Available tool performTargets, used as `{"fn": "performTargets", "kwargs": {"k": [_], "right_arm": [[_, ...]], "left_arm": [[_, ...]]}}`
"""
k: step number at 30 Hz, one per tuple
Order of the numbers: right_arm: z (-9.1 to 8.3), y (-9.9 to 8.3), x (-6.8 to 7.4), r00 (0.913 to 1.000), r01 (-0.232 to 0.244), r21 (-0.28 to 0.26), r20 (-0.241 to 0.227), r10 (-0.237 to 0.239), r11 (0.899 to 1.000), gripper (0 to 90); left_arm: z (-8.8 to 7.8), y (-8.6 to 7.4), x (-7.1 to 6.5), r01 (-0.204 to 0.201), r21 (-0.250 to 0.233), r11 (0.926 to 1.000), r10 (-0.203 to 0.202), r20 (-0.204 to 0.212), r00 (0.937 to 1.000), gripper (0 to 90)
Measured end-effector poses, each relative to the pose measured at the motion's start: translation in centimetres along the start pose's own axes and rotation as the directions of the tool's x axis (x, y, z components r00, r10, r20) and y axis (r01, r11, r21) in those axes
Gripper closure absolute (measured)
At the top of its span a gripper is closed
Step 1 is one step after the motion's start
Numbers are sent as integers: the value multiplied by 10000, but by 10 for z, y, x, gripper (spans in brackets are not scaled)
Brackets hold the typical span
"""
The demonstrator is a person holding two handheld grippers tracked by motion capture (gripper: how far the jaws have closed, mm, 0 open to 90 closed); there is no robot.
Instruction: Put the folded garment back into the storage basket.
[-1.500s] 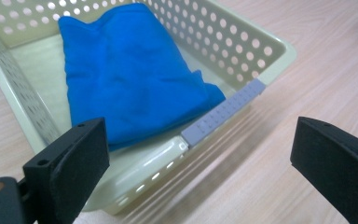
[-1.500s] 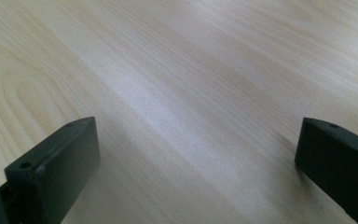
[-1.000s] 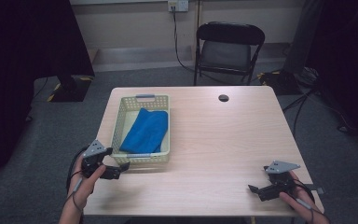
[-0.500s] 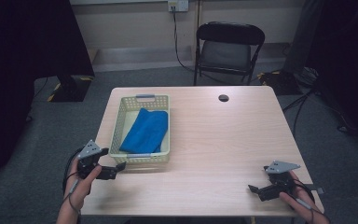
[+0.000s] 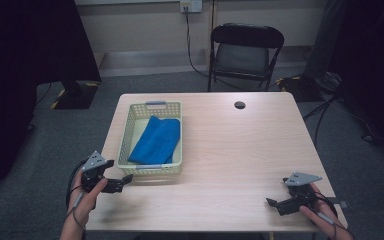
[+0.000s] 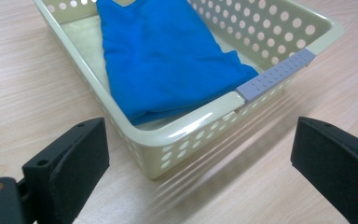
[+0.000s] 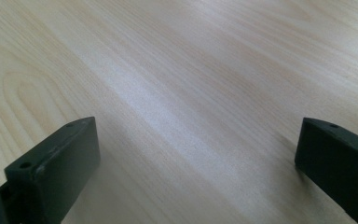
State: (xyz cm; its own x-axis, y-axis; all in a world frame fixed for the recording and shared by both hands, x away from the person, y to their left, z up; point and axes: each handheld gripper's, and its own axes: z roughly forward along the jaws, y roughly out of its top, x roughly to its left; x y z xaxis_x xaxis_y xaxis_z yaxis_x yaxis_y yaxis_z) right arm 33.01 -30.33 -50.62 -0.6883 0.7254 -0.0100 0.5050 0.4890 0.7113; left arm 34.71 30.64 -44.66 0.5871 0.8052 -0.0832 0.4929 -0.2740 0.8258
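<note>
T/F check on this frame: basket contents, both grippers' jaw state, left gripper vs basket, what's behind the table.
1. The blue cloth lies inside the basket. True.
2. The left gripper is shut on the basket rim. False: its jaws are wide open, short of the near corner.
3. The right gripper is open over bare table. True.
4. The basket sits at the table's right edge. False: it is on the left half.
5. A folding chair stands beyond the table. True.

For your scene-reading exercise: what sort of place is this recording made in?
Probably a plain workroom or lab set up for recordings: a light wooden table on grey carpet, a black folding chair against the wall, and a wall socket with cables trailing down.
</note>
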Motion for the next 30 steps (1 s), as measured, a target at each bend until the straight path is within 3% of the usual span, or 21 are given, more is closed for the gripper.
{"fn": "performTargets", "kwargs": {"k": [18,30], "right_arm": [[0,0,0,10000,-1,-1,0,1,10000,0],[0,0,0,10000,-3,-1,0,3,10000,0]], "left_arm": [[7,-17,12,388,95,9992,-384,-364,9986,37],[13,-23,14,282,370,9989,-265,-446,9987,37]]}}
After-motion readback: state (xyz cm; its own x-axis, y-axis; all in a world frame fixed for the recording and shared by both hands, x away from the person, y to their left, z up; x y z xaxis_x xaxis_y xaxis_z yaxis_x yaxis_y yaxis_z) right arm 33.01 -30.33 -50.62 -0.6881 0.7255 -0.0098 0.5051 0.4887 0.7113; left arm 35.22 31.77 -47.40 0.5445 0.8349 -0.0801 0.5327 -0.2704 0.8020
